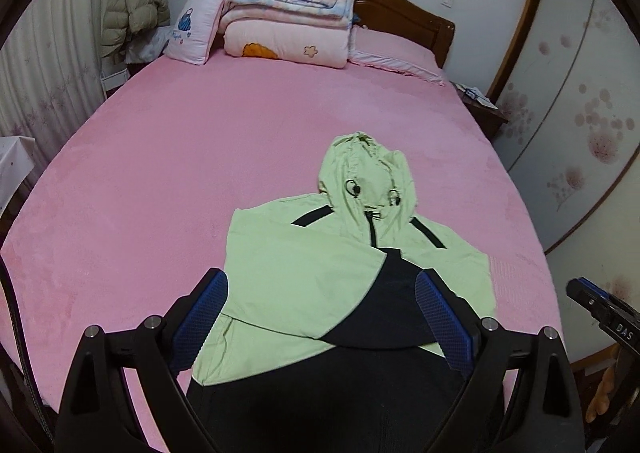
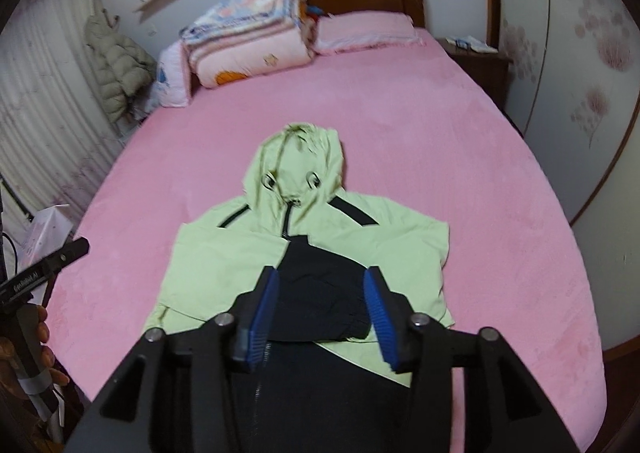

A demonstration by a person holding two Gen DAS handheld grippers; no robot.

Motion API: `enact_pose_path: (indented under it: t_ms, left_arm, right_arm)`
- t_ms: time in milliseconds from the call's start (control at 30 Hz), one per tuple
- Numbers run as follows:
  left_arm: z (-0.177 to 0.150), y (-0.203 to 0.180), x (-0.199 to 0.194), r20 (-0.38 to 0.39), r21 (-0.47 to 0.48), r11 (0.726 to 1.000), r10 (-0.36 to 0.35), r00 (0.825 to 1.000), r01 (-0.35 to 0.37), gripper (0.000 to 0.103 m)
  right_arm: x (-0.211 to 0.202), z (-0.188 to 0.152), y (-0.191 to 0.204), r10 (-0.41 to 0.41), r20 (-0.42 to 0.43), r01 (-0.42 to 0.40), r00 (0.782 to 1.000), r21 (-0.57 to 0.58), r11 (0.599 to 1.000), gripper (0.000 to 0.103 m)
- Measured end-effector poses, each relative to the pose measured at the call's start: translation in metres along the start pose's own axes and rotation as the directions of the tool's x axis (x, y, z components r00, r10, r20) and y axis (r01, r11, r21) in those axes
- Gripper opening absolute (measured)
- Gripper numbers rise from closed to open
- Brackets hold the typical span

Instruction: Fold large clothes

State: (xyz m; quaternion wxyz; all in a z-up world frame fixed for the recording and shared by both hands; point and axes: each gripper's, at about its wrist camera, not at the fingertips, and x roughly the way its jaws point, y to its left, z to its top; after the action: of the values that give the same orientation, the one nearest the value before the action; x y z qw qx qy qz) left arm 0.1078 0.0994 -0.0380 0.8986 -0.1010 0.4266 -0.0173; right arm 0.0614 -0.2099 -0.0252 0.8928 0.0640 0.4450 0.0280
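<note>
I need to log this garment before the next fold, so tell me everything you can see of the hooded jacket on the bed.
The jacket is light green with a black lower body, black shoulder stripes and a dark front zip. It looks like thin woven fabric. It lies front-up on the pink bedsheet, hood flat and pointing toward the headboard, drawcord toggles showing. Both sleeves are folded across the chest, black cuffs overlapping in the middle. Neither gripper holds it.

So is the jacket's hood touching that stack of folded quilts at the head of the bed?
Apart. In the left wrist view a wide stretch of bare pink sheet lies between the hood and the folded quilts.
</note>
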Motion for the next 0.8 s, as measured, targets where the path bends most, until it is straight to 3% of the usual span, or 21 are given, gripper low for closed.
enact_pose_path:
  t_ms: [200, 367, 500, 800]
  left_arm:
    - [-0.007, -0.011, -0.056, 0.036, 0.024, 0.999, 0.034, 0.999, -0.035, 0.094]
    - [-0.013, -0.008, -0.087, 0.037, -0.003, 1.0, 0.005, 0.999, -0.005, 0.094]
    - [-0.019, -0.002, -0.103, 0.043, -0.008, 1.0, -0.01, 0.999, 0.01, 0.094]
    - [-0.052, 0.012, -0.133, 0.029, 0.006, 1.0, 0.0, 1.0, 0.0, 0.094]
  right_arm:
    - [-0.039, -0.004, 0.014, 0.028, 0.03, -0.028, 0.999, -0.032, 0.999, 0.049]
    - [-0.064, -0.013, 0.02, 0.028, 0.069, -0.027, 0.997, -0.022, 0.999, 0.049]
    - [-0.085, -0.027, 0.027, 0.0, 0.103, 0.001, 0.995, -0.01, 1.0, 0.049]
    - [-0.116, -0.061, 0.041, -0.038, 0.088, 0.036, 0.995, 0.025, 0.999, 0.049]
